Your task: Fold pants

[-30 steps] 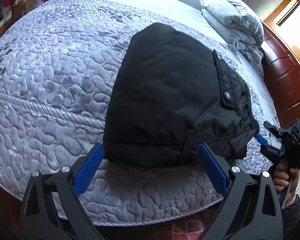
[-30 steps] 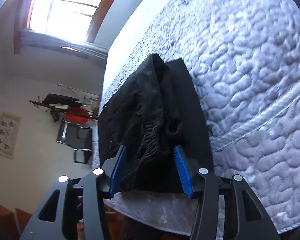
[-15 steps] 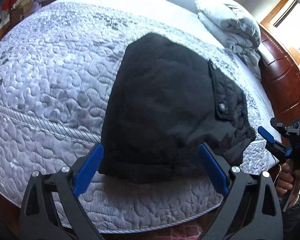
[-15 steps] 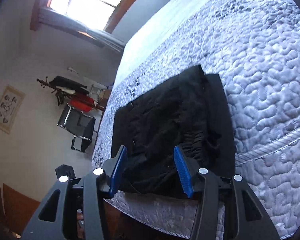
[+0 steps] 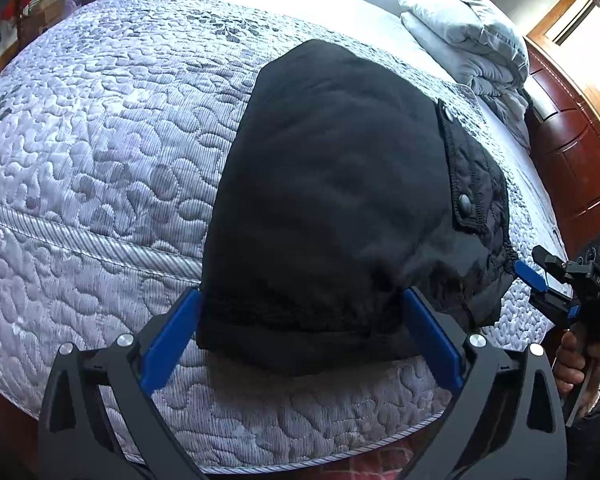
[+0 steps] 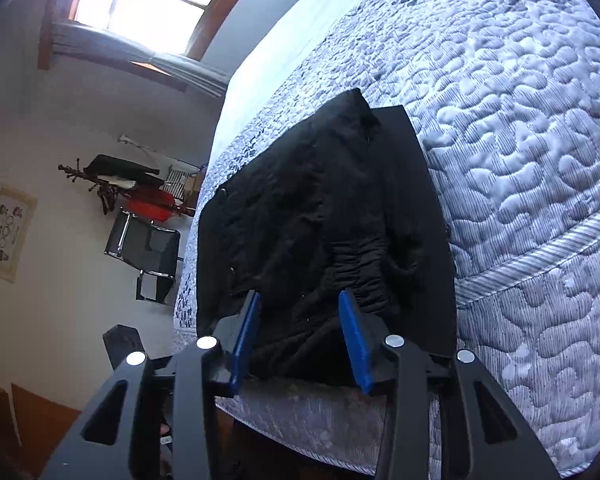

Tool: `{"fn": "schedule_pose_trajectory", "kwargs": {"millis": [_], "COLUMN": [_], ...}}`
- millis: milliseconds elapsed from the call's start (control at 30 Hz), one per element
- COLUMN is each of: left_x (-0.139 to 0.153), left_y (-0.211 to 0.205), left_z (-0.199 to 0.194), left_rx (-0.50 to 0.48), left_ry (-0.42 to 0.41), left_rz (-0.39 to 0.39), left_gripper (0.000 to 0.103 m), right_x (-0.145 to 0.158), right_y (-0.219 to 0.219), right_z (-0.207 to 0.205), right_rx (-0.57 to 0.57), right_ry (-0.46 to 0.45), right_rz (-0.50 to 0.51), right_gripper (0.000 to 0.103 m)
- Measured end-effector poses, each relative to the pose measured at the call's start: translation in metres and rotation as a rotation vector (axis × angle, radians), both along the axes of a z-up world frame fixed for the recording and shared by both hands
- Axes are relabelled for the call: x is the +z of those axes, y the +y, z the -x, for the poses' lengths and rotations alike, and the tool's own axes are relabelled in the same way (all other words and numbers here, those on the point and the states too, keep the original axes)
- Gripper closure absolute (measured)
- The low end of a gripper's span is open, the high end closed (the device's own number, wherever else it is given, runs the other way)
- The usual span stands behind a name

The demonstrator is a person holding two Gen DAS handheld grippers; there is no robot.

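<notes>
The black pants [image 5: 332,208] lay folded in a thick bundle on the quilted mattress [image 5: 100,152], close to its near edge. The left gripper [image 5: 300,332] stood wide open, its blue pads either side of the near hem. The right gripper [image 6: 298,332], jaws just closing, straddled the gathered waistband without pinching it.
</notes>
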State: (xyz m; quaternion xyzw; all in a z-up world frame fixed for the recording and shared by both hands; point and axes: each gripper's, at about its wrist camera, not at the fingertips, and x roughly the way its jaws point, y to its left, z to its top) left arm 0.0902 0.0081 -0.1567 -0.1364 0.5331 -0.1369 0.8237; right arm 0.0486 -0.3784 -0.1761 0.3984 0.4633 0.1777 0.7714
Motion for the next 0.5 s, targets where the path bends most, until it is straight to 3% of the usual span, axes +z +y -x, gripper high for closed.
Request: {"fn": "schedule_pose_trajectory", "kwargs": {"millis": [300,500], "left_x": [0.041,0.065], "left_y": [-0.009,-0.018], "left_z": [0.004,0.002], "left_rx": [-0.033,-0.054], "left_ry": [-0.074,-0.111], "left_rz": [-0.007,-0.028], "left_gripper": [0.004,0.004], "right_x": [0.016,0.036], "right_y": [-0.009,-0.016], "right_z": [-0.001,-0.005], "right_rx": [-0.022,-0.044], "right_ry": [-0.021,-0.059], "right_rz": [0.007,0.027], "right_gripper": [0.057,0.049]}}
